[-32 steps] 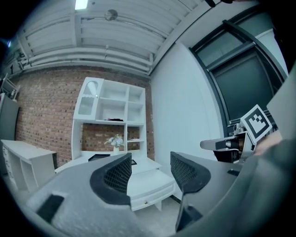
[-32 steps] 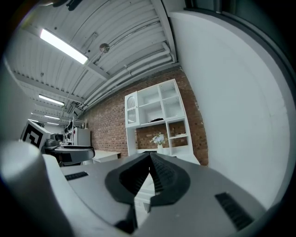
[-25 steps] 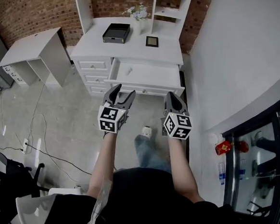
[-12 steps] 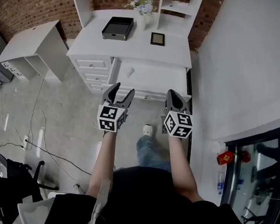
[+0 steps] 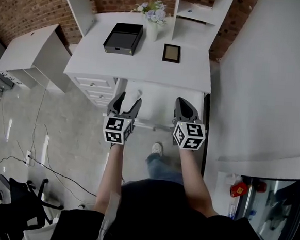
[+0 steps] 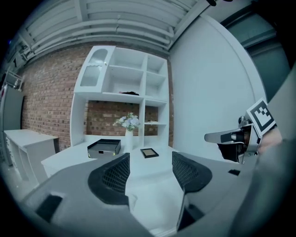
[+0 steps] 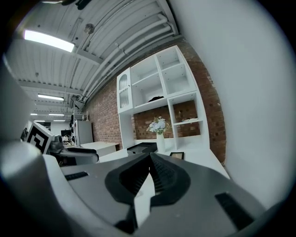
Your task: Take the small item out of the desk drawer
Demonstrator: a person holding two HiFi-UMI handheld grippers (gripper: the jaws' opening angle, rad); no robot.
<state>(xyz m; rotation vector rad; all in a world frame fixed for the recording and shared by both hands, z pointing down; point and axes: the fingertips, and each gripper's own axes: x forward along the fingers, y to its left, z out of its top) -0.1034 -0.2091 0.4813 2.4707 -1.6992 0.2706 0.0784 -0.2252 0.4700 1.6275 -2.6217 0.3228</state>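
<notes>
The white desk [image 5: 144, 64] has its wide drawer [image 5: 159, 99] pulled out toward me. A small pale item [image 5: 138, 93] lies near the drawer's left end, too small to tell what it is. My left gripper [image 5: 127, 98] hovers over that end of the drawer, just beside the item. Its jaws are opening and nothing is between them, as the left gripper view [image 6: 150, 159] shows. My right gripper [image 5: 183, 101] hangs over the drawer's right part, shut and empty; its fingertips meet in the right gripper view [image 7: 150, 156].
On the desk top stand a black tray [image 5: 123, 37], a vase of flowers [image 5: 153, 20] and a small picture frame [image 5: 171, 53]. A white wall [image 5: 267, 74] runs close on the right. A low white side table [image 5: 28, 55] stands at the left, with cables [image 5: 38, 160] on the floor.
I have moved closer to the desk, so both grippers now hang over the open drawer instead of in front of it. The left jaws have spread a little wider.
</notes>
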